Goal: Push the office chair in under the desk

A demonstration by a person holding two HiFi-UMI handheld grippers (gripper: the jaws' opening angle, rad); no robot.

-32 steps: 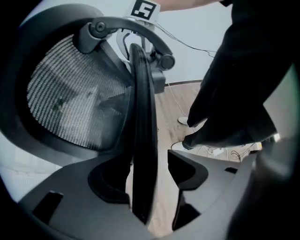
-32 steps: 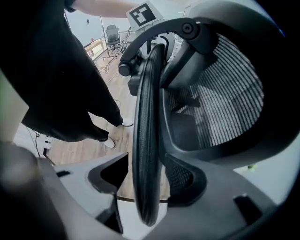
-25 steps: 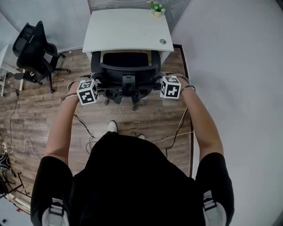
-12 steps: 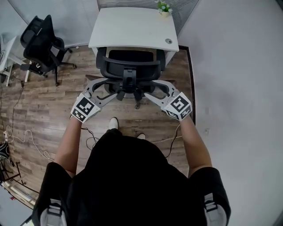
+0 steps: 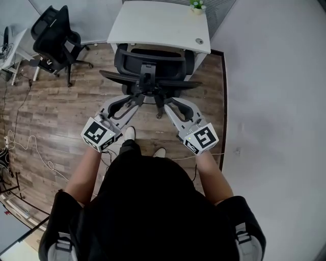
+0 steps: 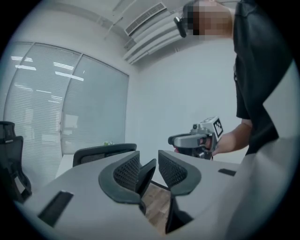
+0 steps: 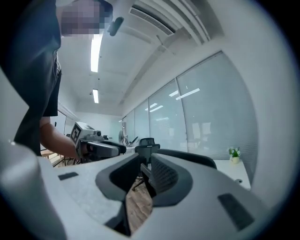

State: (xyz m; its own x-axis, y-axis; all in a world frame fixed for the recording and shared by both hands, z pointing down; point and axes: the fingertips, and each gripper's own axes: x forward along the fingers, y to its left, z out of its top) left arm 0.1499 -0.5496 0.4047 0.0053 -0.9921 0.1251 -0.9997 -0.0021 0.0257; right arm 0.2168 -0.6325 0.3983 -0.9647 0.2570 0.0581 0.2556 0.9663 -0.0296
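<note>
The black office chair (image 5: 150, 71) stands with its seat tucked under the white desk (image 5: 160, 25) and its back towards me. Both grippers hang in front of my body, a short way back from the chair and aimed at its spine. The left gripper (image 5: 133, 101) has just been closing and now stands narrowly open, with nothing between its pads. The right gripper (image 5: 166, 102) has done the same and is also empty. In the left gripper view the jaws (image 6: 149, 158) frame a dark chair part beyond them. The right gripper view (image 7: 145, 161) shows the same.
A second black office chair (image 5: 53, 38) stands at the far left by another table. A small potted plant (image 5: 197, 5) sits on the desk's far right corner. A grey wall (image 5: 275, 102) runs along the right. Cables (image 5: 30, 153) trail over the wooden floor on the left.
Both grippers have drawn back from the chair's sides towards my body, risen and rolled, and their jaws have narrowed. The chair stays under the desk.
</note>
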